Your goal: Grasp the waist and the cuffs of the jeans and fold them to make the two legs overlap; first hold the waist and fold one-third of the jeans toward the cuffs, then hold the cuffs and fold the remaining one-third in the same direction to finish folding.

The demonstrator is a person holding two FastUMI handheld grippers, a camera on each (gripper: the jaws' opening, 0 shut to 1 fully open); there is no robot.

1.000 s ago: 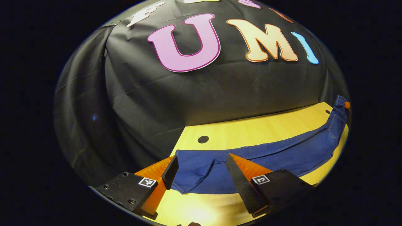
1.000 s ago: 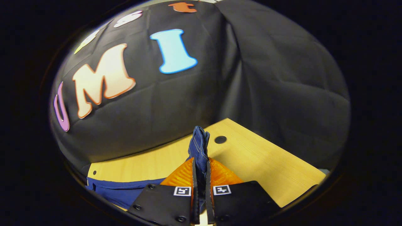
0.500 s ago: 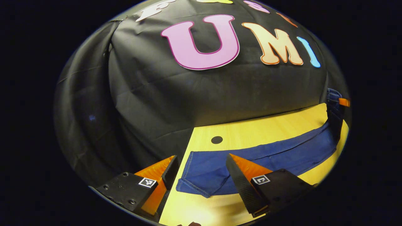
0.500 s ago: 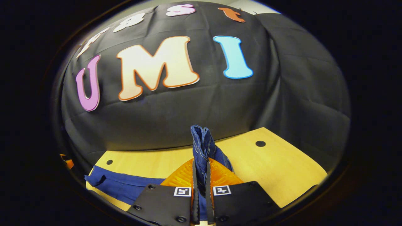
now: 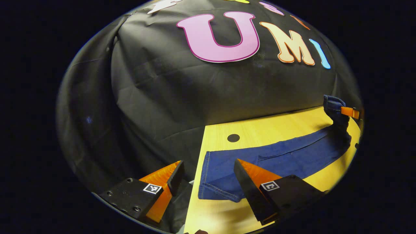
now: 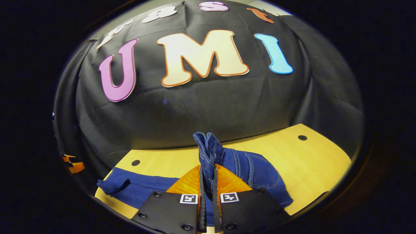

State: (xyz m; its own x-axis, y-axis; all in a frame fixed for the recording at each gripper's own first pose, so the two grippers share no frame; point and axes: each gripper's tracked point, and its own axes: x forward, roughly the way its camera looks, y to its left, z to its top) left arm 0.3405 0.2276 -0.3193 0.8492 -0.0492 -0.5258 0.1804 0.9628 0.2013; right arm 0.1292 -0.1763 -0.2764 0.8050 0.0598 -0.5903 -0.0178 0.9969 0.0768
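Left gripper jaws wide, empty, poised by the cuffs at the table's left edge, presumably ready to pin or grasp them; jeans lie flat along the table; right gripper clamped on the waist, raised off the table to begin the first fold toward the cuffs.

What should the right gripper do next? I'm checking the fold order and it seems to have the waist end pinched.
Probably carry the waist across toward the cuffs. The right gripper is shut on the bunched waist end of the jeans, raised off the table, while the legs lie flat and the cuff end rests by the open left gripper. The first third looks not yet laid over.
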